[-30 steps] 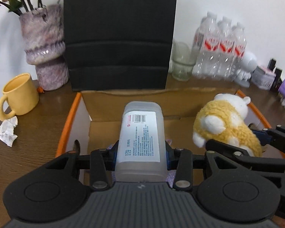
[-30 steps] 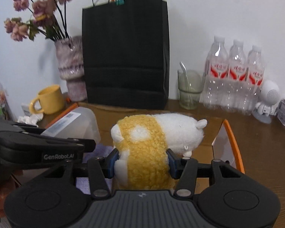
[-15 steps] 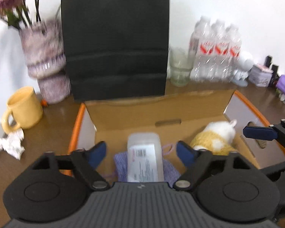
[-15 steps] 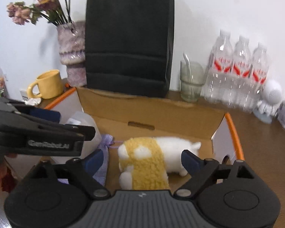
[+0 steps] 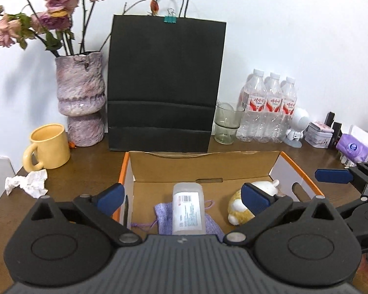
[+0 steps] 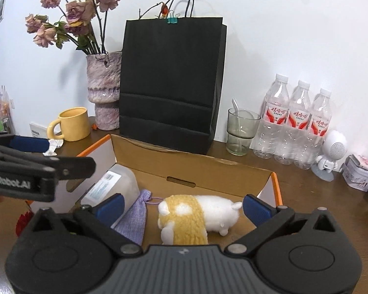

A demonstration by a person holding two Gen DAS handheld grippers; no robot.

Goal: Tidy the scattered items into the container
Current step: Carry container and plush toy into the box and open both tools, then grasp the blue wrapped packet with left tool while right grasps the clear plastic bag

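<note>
Both grippers empty above the loaded box.

Left gripper [image 5: 182, 199] and right gripper [image 6: 182, 207] stand wide apart, holding nothing; the plastic bottle [image 5: 189, 212] lies on the purple pouch [image 5: 164, 216] beside the plush toy [image 6: 196, 214] inside the cardboard box [image 5: 208, 166], apparently deposited. Right view alone shows the toy whole; left view alone shows crumpled paper [image 5: 27, 183] on the table beyond.

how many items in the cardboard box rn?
3. In the cardboard box: a translucent plastic container at its left, lying on a purple drawstring pouch, and a yellow-and-white plush toy to the right. Both tools' bodies hide the near floor.
</note>
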